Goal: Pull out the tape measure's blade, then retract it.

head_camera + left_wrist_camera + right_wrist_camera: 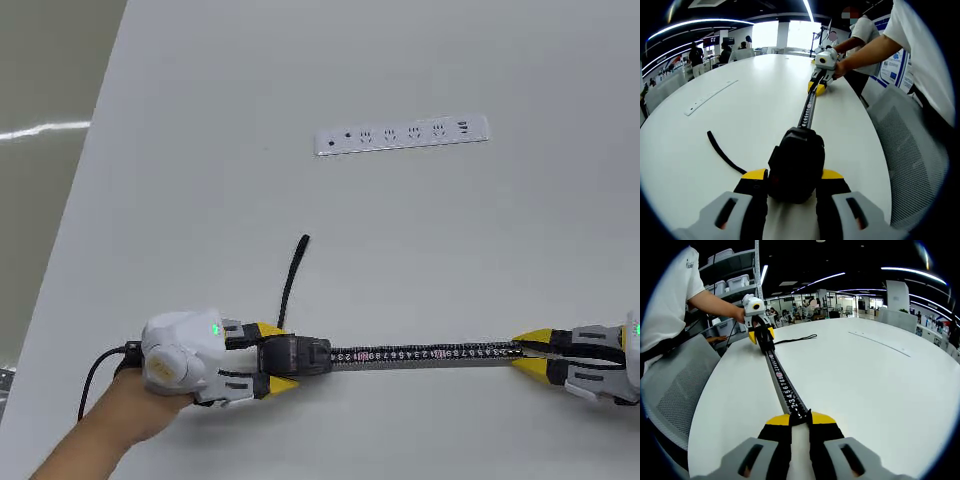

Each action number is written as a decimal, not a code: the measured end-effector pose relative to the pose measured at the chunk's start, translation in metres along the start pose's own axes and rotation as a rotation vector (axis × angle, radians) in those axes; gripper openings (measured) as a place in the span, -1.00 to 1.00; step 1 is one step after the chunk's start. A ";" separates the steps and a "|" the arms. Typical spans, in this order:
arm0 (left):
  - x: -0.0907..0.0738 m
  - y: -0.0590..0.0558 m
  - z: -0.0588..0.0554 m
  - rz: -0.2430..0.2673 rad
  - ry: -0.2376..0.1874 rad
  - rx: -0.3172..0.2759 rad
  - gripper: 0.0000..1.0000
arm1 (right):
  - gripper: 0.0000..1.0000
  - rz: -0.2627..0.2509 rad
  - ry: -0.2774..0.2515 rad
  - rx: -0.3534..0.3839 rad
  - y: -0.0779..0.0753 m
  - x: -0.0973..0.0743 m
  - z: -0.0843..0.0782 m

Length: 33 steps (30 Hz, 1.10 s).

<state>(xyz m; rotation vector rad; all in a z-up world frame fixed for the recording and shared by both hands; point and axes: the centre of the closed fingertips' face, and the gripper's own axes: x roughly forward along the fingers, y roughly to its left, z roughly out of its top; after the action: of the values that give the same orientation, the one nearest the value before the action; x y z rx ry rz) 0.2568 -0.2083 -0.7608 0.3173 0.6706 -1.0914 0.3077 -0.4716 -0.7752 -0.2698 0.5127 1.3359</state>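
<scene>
White and wide, the table (450, 250) runs back toward an open office of desks and ceiling light strips, seen in both gripper views. Near its front edge sits the black tape measure case (295, 356), gripped by the yellow-tipped left tongs (275, 357), which are clamped on its two sides. From the case a dark number-printed metal blade (425, 353) stretches in a straight line, low along the table, to the right tongs (524, 352). Their yellow tips are pressed together on the blade's far end. The two pairs of tongs face each other along the blade, well apart.

A thin black strap (292, 280) trails from the case across the table, lying flat in a slight curve. Farther back, well apart from the tape measure, a long white power strip (402, 134) lies with its sockets up. A forearm (110, 430) reaches to the left gripper's white body, and a black cable (95, 375) leaves its rear. A grey mesh chair (910, 150) stands beside the table's edge.
</scene>
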 end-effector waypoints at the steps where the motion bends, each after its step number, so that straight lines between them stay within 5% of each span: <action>1: 0.000 0.000 0.000 0.000 0.000 -0.002 -0.33 | -0.78 -0.001 -0.001 -0.004 0.000 0.000 0.000; 33: 0.002 -0.002 -0.001 0.006 0.009 0.027 -0.26 | -0.72 -0.017 -0.017 0.035 -0.004 0.002 0.004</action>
<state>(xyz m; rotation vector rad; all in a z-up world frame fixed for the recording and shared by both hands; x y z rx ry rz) 0.2551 -0.2107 -0.7628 0.3475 0.6628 -1.0947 0.3122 -0.4692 -0.7733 -0.2336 0.5183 1.3101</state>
